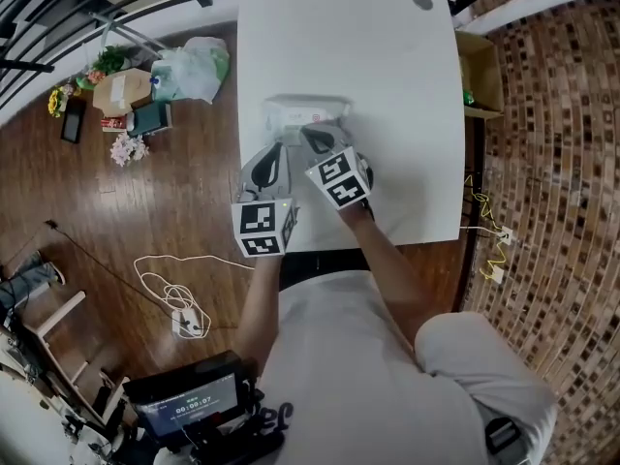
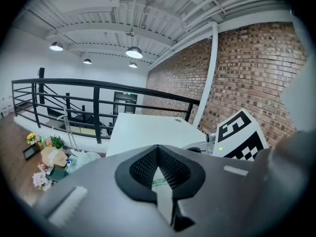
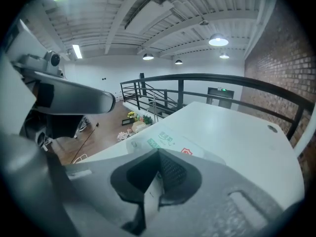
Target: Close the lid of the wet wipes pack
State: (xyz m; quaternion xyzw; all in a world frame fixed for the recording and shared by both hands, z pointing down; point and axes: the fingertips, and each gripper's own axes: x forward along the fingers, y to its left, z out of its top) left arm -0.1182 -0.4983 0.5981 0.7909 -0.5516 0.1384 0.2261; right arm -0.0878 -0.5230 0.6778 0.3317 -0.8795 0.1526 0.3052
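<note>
Wet wipes pack [image 1: 302, 110]: looks light, soft, slick film; I'd press lid flat, not pinch. My L gripper [image 1: 276, 151], R gripper [image 1: 312, 136]: jaws near-together, holding nothing.

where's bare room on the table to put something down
The far half of the table, from the wipes pack to the round cap, is bare, and so is the strip right of the pack. The near edge is crowded: the left gripper and right gripper meet at the pack.
</note>
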